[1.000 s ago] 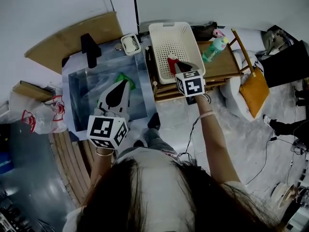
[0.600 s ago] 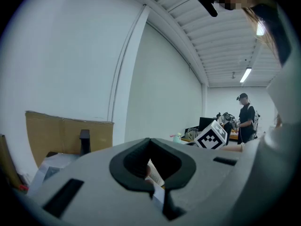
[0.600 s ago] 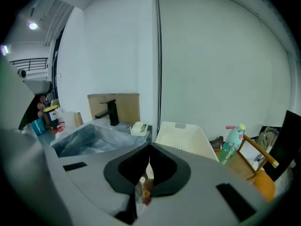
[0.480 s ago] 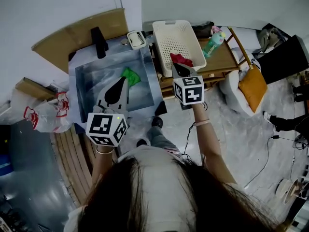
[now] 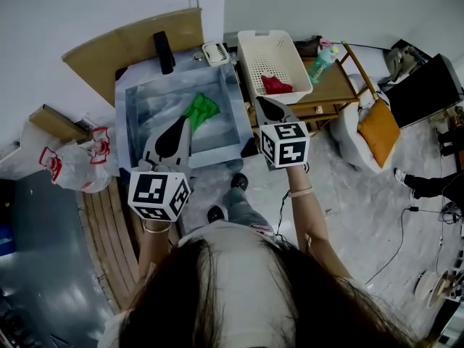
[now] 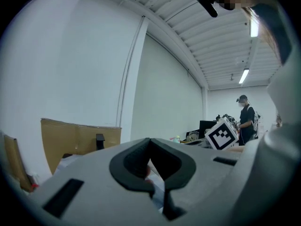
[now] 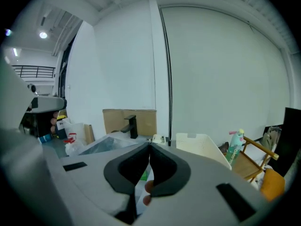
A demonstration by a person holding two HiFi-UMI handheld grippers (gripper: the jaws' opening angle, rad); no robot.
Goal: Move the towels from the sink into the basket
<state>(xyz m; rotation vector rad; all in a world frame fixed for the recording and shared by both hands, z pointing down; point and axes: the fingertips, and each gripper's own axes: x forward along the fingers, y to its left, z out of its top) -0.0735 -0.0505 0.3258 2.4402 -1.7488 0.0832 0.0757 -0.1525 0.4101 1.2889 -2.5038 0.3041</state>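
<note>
A green towel [image 5: 201, 111] lies crumpled in the steel sink [image 5: 145, 96], toward its right side. A red towel [image 5: 275, 85] rests in the white basket [image 5: 270, 53] on the wooden stand to the sink's right. My left gripper [image 5: 181, 121] hovers over the sink's near part, just left of the green towel, jaws shut and empty [image 6: 149, 140]. My right gripper [image 5: 259, 100] hangs in front of the basket's near rim, clear of it, jaws shut with nothing in them [image 7: 150, 146]. In the right gripper view the basket [image 7: 197, 145] shows ahead to the right.
A black faucet [image 5: 163, 49] and a white soap dish [image 5: 215, 53] stand at the sink's back edge. A green bottle [image 5: 321, 60] stands on the wooden stand [image 5: 337, 89] beside the basket. An orange bag [image 5: 377, 133] hangs at the right. A plastic bag [image 5: 72, 162] lies left of the sink.
The right gripper let the red towel go into the basket and drew back from it toward me, jaws shut. The left gripper stayed over the sink.
</note>
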